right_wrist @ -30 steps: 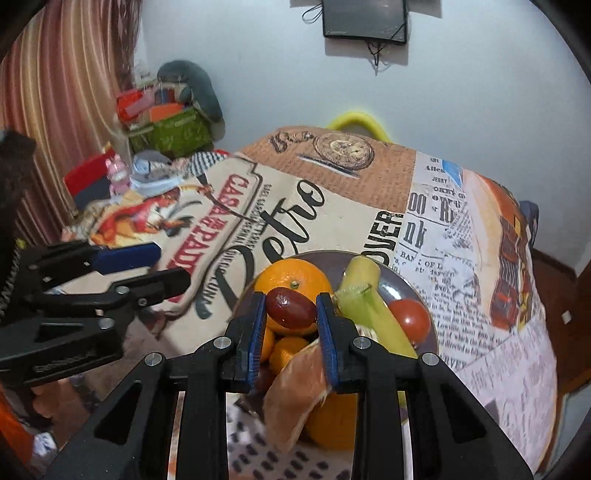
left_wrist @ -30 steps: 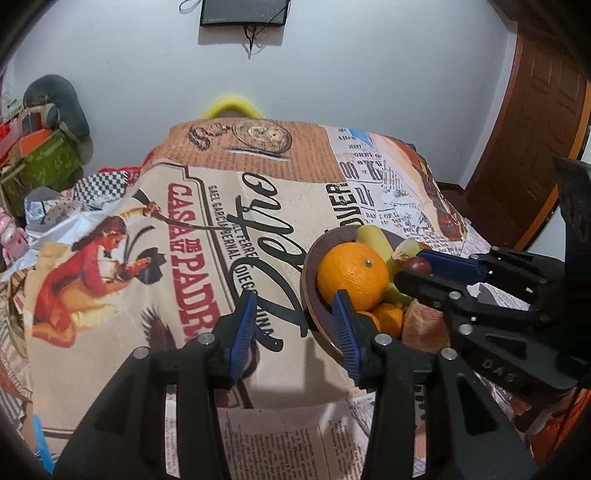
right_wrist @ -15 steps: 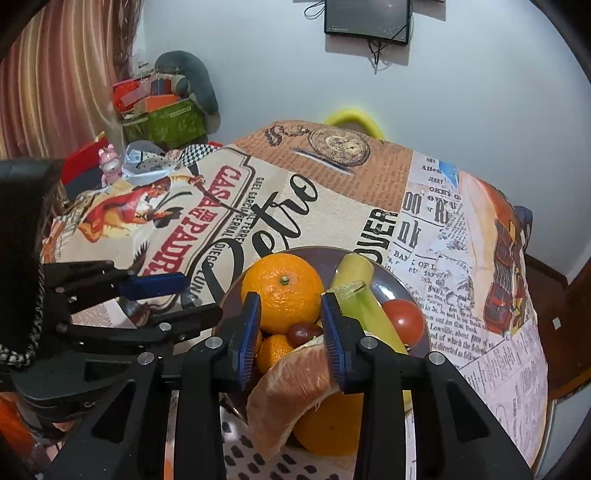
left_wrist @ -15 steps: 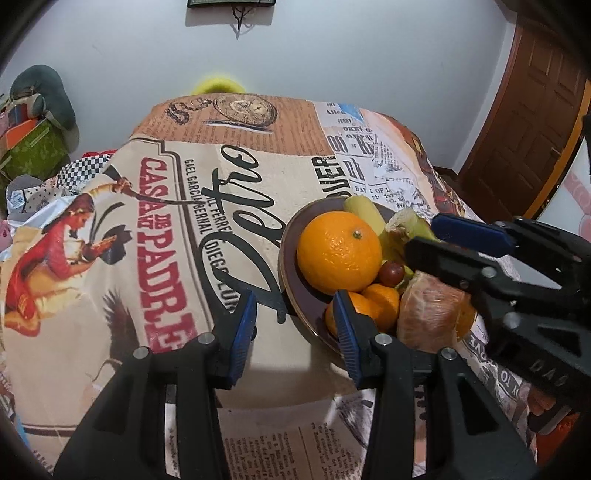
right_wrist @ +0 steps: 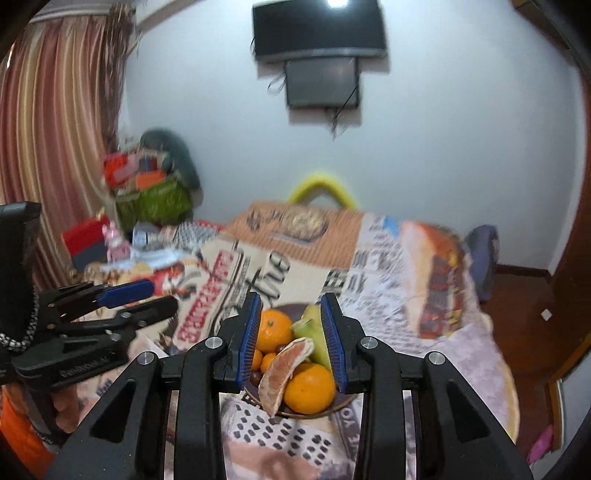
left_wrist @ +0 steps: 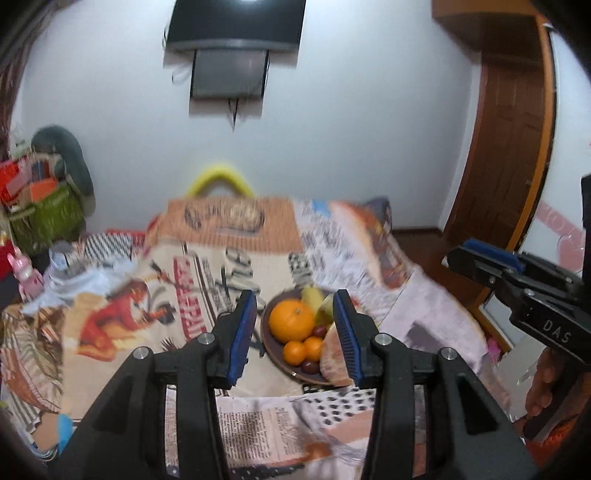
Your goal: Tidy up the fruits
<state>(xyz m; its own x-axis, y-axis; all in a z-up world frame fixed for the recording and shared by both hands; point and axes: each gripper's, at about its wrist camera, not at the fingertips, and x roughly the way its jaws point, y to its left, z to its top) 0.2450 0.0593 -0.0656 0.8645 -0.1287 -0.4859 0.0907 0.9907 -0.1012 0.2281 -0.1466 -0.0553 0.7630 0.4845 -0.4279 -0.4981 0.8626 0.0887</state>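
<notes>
Sitting low in the middle of both views, the fruits (right_wrist: 295, 358) are piled in the brown plate (left_wrist: 272, 345). Both the left gripper (left_wrist: 294, 334) and right gripper (right_wrist: 291, 338) are wide open and hold nothing, so the job looks done.

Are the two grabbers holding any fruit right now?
No. The left gripper and right gripper are both open and empty; the fruit sits in the bowl.

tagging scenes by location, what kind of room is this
Probably a room in a home: a television mounted on the wall, striped curtains at the side, and a fruit bowl on a table with a printed tablecloth.
</notes>
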